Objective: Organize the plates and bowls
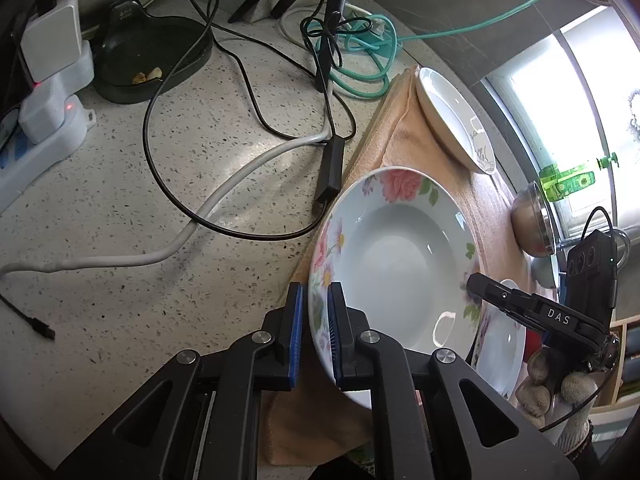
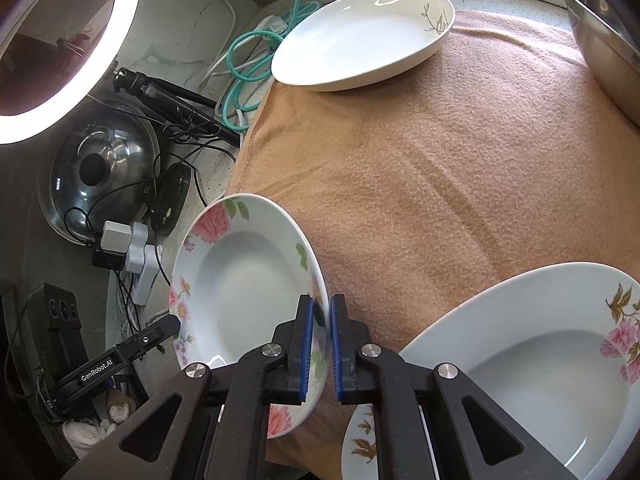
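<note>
Rose-patterned plate (image 2: 244, 280) sits tilted over the tan cloth's (image 2: 460, 168) nine-o'clock edge, left gripper (image 1: 319, 336) and right gripper (image 2: 319, 348) both clamped on opposite rims; I'd judge lifting evenly, both grips level, keeps it from slipping.

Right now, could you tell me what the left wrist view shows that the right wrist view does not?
Only the left wrist view shows the white power strip and a green clip by the window. Only the right wrist view shows the ring light and glass pot lid. Both show the rose plate, gripped at opposite rims by the left tool and right tool, plus the tan cloth and white oval dish.
</note>
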{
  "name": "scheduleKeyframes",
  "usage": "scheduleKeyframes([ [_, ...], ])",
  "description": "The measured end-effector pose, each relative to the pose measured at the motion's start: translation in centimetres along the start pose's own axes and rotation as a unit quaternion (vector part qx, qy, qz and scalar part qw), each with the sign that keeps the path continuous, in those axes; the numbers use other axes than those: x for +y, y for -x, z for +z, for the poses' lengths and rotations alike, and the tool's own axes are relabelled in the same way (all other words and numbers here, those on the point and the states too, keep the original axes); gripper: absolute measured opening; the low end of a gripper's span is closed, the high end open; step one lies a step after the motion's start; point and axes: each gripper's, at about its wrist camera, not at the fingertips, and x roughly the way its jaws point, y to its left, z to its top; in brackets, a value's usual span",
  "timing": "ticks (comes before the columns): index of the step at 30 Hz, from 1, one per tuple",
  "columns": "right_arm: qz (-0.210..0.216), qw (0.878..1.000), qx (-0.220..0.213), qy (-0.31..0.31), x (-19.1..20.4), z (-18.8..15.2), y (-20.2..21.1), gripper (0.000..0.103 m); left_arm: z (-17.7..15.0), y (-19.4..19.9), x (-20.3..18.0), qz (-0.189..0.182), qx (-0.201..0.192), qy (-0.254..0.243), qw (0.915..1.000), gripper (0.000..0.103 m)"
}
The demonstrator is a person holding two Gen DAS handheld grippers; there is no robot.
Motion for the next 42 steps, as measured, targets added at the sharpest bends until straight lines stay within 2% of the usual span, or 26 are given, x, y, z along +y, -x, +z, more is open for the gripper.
scheduleKeyframes([
  [21, 0.007, 1.000, -0.002, -0.013, -0.41, 0.04, -0.04, 0.008, 0.07, 0.20, -0.03, -0.003, -0.008, 0.003, 1.0000, 0.010],
  [42, -0.004, 1.000, -0.016, 0.002, -0.07, -0.41, 0.65, 0.008, 0.25, 0.42, -0.56, -0.001, -0.011, -0.002, 0.9999, 0.010],
])
